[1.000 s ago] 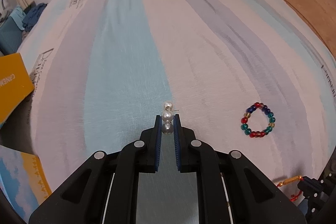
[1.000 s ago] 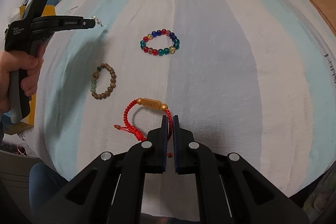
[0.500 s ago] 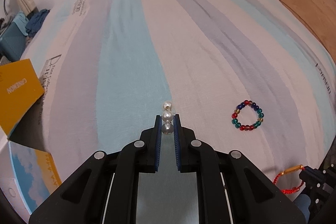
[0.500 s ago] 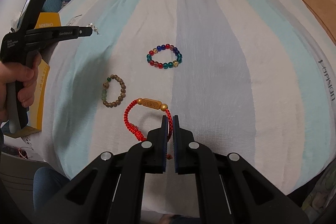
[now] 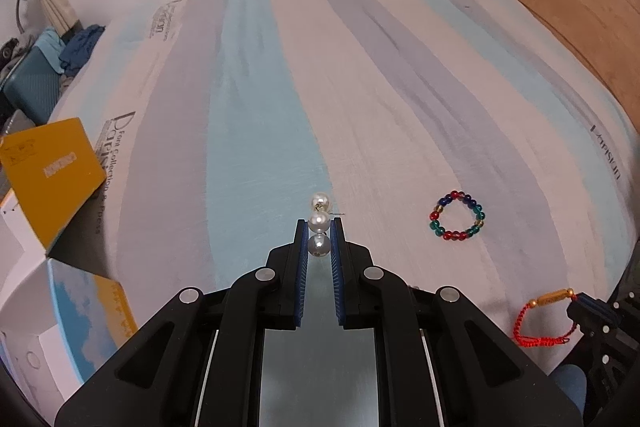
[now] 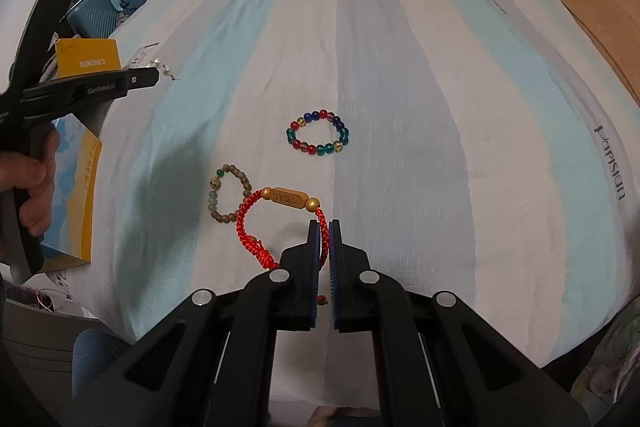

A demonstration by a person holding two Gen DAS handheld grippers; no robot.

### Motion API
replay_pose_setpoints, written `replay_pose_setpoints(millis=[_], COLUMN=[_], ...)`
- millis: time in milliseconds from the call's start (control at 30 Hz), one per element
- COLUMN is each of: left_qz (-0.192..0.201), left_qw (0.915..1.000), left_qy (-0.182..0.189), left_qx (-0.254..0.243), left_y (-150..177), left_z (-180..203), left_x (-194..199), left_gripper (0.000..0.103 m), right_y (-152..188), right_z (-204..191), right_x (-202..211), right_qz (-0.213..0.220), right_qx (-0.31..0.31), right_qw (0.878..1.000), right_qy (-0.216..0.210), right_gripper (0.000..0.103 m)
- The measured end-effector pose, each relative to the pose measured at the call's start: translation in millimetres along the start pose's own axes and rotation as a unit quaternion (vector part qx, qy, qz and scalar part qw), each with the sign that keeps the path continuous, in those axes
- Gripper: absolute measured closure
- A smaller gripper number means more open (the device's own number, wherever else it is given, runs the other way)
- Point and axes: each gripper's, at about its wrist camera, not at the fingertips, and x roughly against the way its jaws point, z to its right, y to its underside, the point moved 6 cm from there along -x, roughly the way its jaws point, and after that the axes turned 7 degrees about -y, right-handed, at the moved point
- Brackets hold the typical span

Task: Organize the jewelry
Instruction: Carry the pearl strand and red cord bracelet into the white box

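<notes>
A striped bedsheet, yellow box, teal suitcase and wooden floor.

In the right wrist view, the red cord bracelet passes between the gripper fingers, so its lower stretch is hidden there. The wooden bead bracelet is partly covered by that red cord. At upper left, the pearl piece is too small to make out. The yellow box runs off the left wrist view's left edge.
</notes>
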Motion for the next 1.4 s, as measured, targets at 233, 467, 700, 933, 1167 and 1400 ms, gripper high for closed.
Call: replay_pose_setpoints(millis=[233, 467, 700, 933, 1167, 1400], left_qz=[0.002, -0.005, -0.008, -0.002, 0.007, 0.006], left_qw=[1.0000, 0.9997, 0.9992, 0.9988, 0.9977, 0.9954], left_qy=[-0.001, 0.002, -0.005, -0.011, -0.018, -0.030], left_qx=[0.005, 0.025, 0.039, 0.048, 0.065, 0.090], left_y=[6, 24, 41, 54, 69, 87], left_z=[-10, -28, -49, -71, -103, -144], left_x=[22, 38, 53, 73, 98, 114], left_gripper=[0.093, 0.093, 0.093, 0.093, 0.093, 0.093], right_y=[-6, -13, -23, -31, -38, -40], right_z=[-11, -28, -44, -68, -104, -152], right_x=[9, 20, 30, 37, 40, 41], right_qz=[0.007, 0.016, 0.026, 0.034, 0.041, 0.042], right_qx=[0.000, 0.010, 0.015, 0.026, 0.045, 0.063], right_qw=[1.000, 1.000, 0.999, 0.999, 0.998, 0.996], right_qy=[-0.004, -0.007, -0.011, -0.017, -0.031, -0.054], right_gripper=[0.099, 0.099, 0.099, 0.099, 0.099, 0.099])
